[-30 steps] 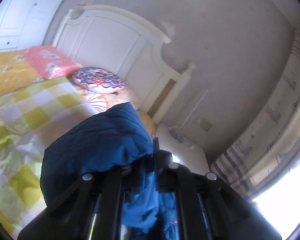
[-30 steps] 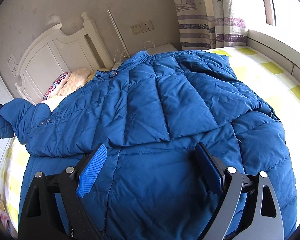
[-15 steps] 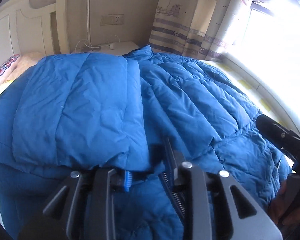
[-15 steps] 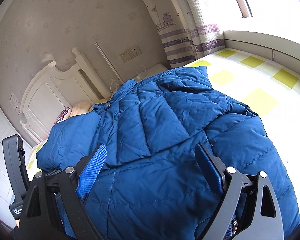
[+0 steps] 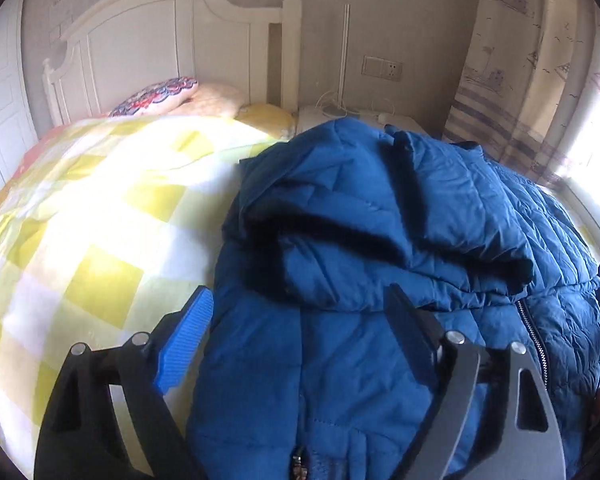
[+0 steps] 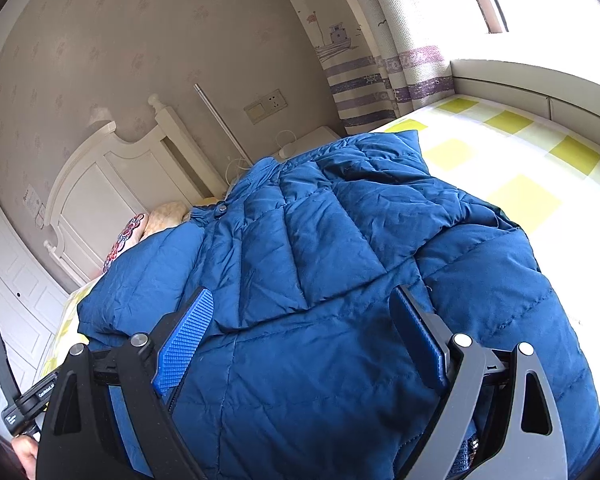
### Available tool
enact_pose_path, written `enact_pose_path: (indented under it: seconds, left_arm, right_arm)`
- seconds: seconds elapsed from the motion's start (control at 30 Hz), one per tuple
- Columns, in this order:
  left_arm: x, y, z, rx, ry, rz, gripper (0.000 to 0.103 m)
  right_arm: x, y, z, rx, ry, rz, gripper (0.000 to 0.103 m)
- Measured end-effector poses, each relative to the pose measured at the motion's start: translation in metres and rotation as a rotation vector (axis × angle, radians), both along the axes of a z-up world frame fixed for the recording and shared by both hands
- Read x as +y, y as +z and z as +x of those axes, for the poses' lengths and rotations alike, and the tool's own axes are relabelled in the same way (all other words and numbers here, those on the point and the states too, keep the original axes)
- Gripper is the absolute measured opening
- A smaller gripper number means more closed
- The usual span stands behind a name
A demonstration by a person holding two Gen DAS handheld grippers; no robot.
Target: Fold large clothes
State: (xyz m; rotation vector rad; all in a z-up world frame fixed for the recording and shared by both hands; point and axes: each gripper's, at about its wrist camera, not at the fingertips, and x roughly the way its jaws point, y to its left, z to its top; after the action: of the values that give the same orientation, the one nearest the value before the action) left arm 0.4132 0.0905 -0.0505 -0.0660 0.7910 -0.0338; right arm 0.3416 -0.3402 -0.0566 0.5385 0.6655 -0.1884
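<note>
Sleeve released: left gripper opening, nothing between pads, sleeve now folded across blue jacket on checked bedspread. Right gripper spread wide, empty, over jacket. Remaining, probably: fold body.

Jacket: blue quilted cloth, faint sheen, creased, stitched in panels; metal zip teeth at 4 o'clock. Bedcover: soft matt cloth, yellow and white checks. Headboard: white painted wood, smooth. Left tongs: matt black plastic, ribbed blue rubber-like pads, bright metal pins. Curtain: matt woven cloth.
</note>
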Motion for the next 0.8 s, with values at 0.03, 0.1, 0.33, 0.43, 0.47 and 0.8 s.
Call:
enact_pose_path:
  seconds: [0.03, 0.1, 0.33, 0.43, 0.47, 0.8]
  left_arm:
    - [0.006, -0.003, 0.004, 0.023, 0.011, -0.032, 0.083]
    - [0.012, -0.010, 0.015, 0.063, 0.032, -0.051, 0.081]
    - [0.018, -0.022, 0.026, 0.097, 0.038, -0.080, 0.075]
    - [0.020, -0.026, 0.027, 0.097, 0.041, -0.134, 0.075]
    - [0.021, -0.026, 0.027, 0.096, 0.042, -0.138, 0.076]
    - [0.022, -0.029, 0.029, 0.105, 0.031, -0.146, 0.081]
  right_arm:
    - [0.000, 0.000, 0.000, 0.002, -0.003, -0.002, 0.087]
    - [0.000, -0.001, 0.000, 0.007, -0.007, -0.003, 0.087]
    - [0.026, -0.001, 0.021, 0.113, 0.063, -0.133, 0.087]
    - [0.065, 0.002, 0.038, 0.144, 0.176, -0.262, 0.087]
    - [0.082, 0.004, 0.044, 0.140, 0.219, -0.311, 0.087]
    - [0.228, -0.016, 0.120, 0.256, 0.570, -0.854, 0.087]
